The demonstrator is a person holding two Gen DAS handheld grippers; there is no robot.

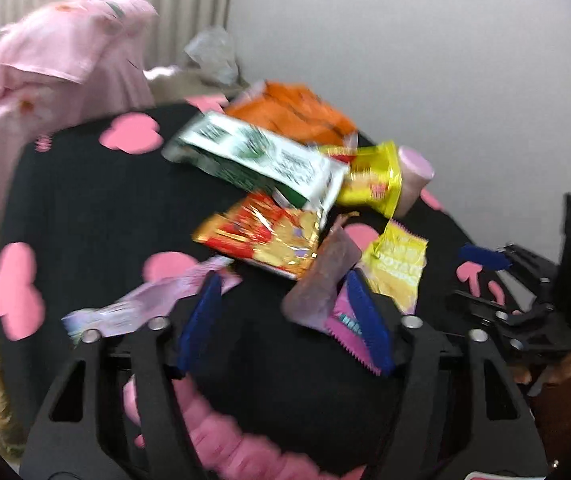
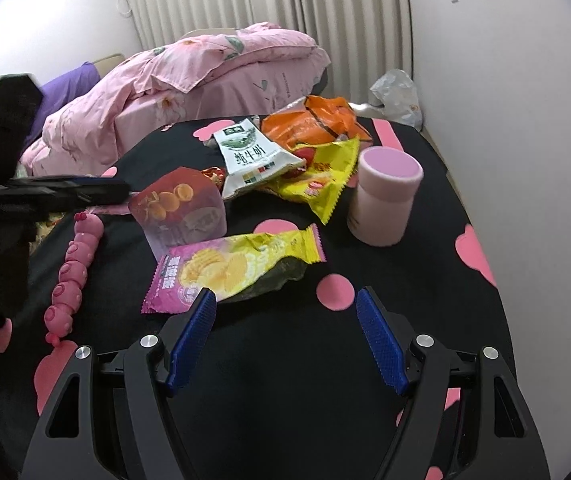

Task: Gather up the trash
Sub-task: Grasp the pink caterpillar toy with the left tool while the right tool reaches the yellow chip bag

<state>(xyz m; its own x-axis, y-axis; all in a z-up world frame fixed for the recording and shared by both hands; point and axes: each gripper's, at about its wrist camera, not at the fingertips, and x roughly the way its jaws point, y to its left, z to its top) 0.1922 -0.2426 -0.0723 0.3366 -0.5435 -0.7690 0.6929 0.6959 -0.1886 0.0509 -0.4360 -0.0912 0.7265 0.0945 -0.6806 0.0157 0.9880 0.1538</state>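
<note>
The right hand-held gripper (image 2: 285,312) stands open over the black bench (image 2: 285,380) with pink spots, nothing between its blue pads (image 2: 381,344). Just beyond its left pad lies a purple-and-yellow chip bag (image 2: 221,272), flat on the cloth. To the left a pink bead toy (image 2: 70,276) lies in a line along the bench's edge.

The left hand-held gripper (image 1: 281,312) has its jaws part open; the picture is blurred, and a translucent wrapper (image 1: 325,276) with a dark red top stands by its right pad (image 1: 365,320). Whether the pads press on it I cannot tell. In the right wrist view the left gripper's tip meets this wrapper's left edge.

Behind the wrapper lies a red-and-gold packet (image 1: 261,236). Farther on, a white-and-green milk pouch (image 2: 251,156) rests over a yellow wrapper (image 2: 321,184), with an orange bag (image 2: 309,124) behind them. A pink cylinder (image 2: 385,200) stands upright right of the heap. Beyond the bench are a pink quilt (image 2: 189,80), a crumpled plastic bag (image 2: 395,94) by the wall, and pleated curtains (image 2: 269,0).
</note>
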